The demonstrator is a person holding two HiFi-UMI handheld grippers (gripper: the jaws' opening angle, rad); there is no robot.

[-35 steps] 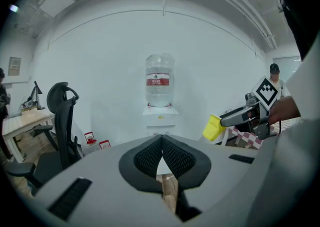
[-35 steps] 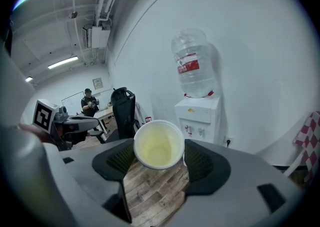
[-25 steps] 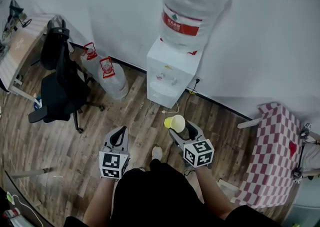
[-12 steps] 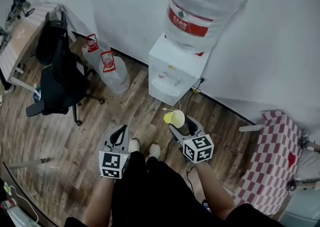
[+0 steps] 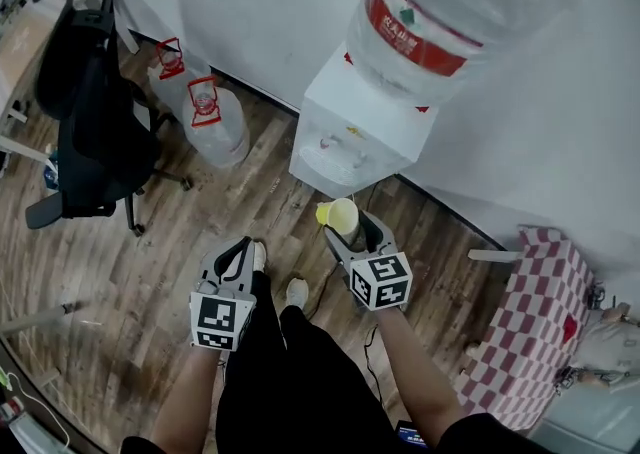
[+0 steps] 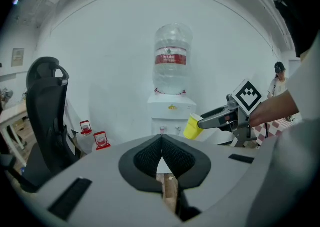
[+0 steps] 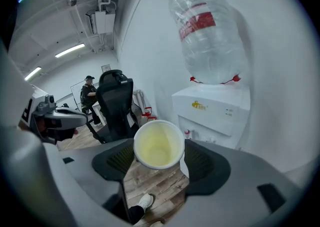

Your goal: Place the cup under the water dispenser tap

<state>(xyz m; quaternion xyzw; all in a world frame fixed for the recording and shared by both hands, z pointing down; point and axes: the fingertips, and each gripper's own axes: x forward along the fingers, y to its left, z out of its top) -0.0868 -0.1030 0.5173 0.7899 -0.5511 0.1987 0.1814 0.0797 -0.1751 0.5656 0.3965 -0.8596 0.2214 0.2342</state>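
My right gripper [image 5: 344, 225] [image 7: 159, 158] is shut on a yellow paper cup [image 5: 338, 214] [image 7: 158, 145] [image 6: 192, 126], held tilted with its empty mouth toward the camera. The cup hangs in the air just short of the white water dispenser [image 5: 355, 122] [image 7: 212, 113] [image 6: 171, 113], below and in front of its taps [image 5: 338, 145] [image 7: 188, 133]. A big clear bottle [image 5: 455, 2] [image 7: 210, 33] with a red label sits on top. My left gripper [image 5: 232, 264] [image 6: 162, 157] is shut and empty, lower and to the left.
Two water jugs with red caps [image 5: 205, 117] stand on the wood floor left of the dispenser. A black office chair [image 5: 85, 132] [image 7: 116, 103] is further left by a desk [image 5: 25, 27]. A checkered cloth [image 5: 535, 332] lies at right. A person [image 7: 89, 93] stands far back.
The view has moved closer to the dispenser. My right gripper with the cup has gone forward and a little left, nearer the taps. My left gripper kept its place beside me.
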